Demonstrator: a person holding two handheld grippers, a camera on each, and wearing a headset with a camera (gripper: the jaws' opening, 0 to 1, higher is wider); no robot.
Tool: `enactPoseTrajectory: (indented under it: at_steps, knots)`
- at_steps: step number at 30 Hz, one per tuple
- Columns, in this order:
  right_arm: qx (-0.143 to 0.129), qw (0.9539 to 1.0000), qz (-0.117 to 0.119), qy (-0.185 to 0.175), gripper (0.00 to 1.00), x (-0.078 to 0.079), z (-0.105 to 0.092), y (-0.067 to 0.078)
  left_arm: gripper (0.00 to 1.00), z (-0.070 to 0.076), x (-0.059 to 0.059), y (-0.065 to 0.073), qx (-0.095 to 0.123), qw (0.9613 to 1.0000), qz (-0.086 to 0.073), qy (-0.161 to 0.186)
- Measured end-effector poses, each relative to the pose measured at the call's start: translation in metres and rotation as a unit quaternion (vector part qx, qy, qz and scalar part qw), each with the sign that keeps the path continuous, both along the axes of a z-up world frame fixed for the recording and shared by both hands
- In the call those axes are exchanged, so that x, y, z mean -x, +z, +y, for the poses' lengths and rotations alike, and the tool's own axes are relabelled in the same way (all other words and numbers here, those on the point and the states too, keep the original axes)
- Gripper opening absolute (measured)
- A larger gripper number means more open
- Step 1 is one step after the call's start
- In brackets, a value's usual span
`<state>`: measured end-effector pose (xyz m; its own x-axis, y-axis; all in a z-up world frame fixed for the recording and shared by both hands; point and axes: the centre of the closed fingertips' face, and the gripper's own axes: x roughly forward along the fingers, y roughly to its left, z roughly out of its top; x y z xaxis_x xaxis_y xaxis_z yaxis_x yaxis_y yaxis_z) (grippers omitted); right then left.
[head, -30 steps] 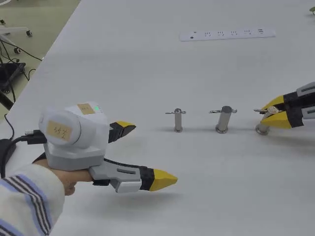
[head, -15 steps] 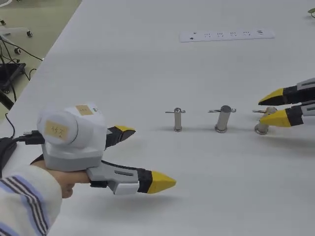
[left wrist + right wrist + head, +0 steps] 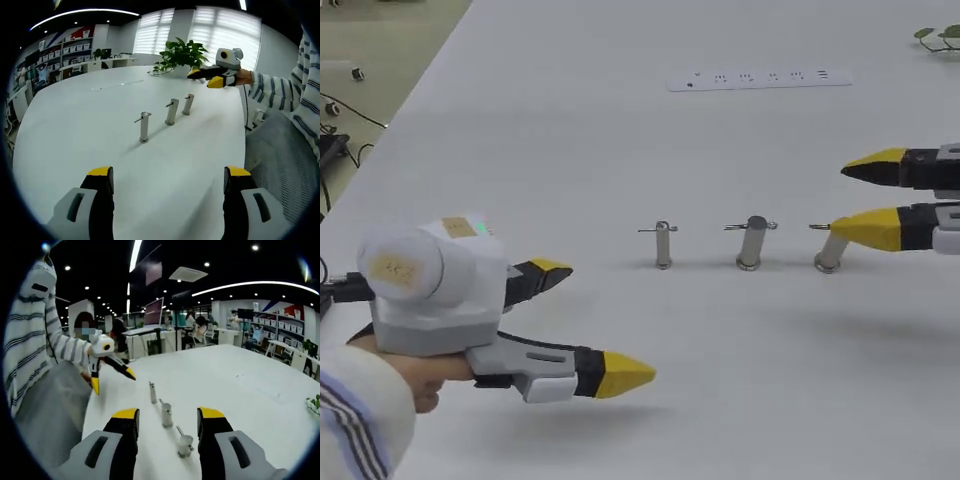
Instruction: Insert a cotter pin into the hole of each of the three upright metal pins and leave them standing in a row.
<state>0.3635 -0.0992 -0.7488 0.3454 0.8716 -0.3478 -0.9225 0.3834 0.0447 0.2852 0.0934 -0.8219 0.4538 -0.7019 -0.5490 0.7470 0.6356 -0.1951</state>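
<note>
On the white table [image 3: 570, 150] I see a row of upright metal pins: the left pin [image 3: 663, 247], the middle pin [image 3: 751, 245] and the right pin [image 3: 828, 256], each with a cotter pin [image 3: 750, 226] crosswise through its top. My right claw [image 3: 840, 198] hovers empty with its jaws apart, just beside the right pin, which sits between them in the right gripper view. My left claw [image 3: 608, 320], also spread wide and holding nothing, hangs above the table well to the left of the row.

3 metal pins [image 3: 663, 247] [image 3: 751, 246] [image 3: 828, 255], 3 cotter pins [image 3: 658, 229] [image 3: 750, 226] [image 3: 819, 227], 2 hand-held grippers [image 3: 605, 320] [image 3: 842, 198], 1 pwr strip [image 3: 760, 78]
</note>
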Motion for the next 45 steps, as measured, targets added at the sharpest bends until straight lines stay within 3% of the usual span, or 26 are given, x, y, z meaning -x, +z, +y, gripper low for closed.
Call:
enactPoseTrajectory:
  at_steps: [4,8,17,21,25,30,37,43,45]
  knots:
    - [-0.005,0.9991,0.010,-0.040,0.59,0.006,-0.010,-0.002,0.91,0.002,0.002,0.002,0.002,1.0000,0.000,-0.001]
    - [0.004,0.9972,0.028,-0.069,0.78,0.021,-0.012,-0.009,0.92,0.001,0.005,0.005,0.009,1.0000,0.000,0.002]
    - [-0.008,0.9914,0.056,-0.118,0.91,0.051,-0.012,-0.014,0.93,-0.001,0.018,-0.001,0.018,0.9998,0.012,0.001]
    - [-0.014,0.9885,0.081,-0.127,1.00,0.066,-0.008,-0.019,0.95,0.000,0.023,0.003,0.023,0.9996,0.016,0.005]
    - [-0.012,0.9883,0.090,-0.123,1.00,0.077,-0.004,-0.025,0.96,0.001,0.024,0.006,0.026,0.9995,0.016,0.008]
    - [-0.023,0.9815,0.124,-0.144,1.00,0.084,-0.005,-0.037,0.97,0.004,0.028,0.005,0.018,0.9995,0.021,0.011]
    - [0.001,0.9748,0.158,-0.158,1.00,0.095,-0.014,-0.054,0.99,0.002,0.032,0.006,0.023,0.9993,0.021,0.019]
    - [-0.010,0.9702,0.174,-0.168,1.00,0.098,-0.016,-0.057,0.99,0.001,0.037,0.003,0.011,0.9992,0.036,0.017]
    - [-0.011,0.9696,0.178,-0.167,1.00,0.099,-0.016,-0.058,0.99,0.002,0.036,0.004,0.010,0.9993,0.031,0.017]
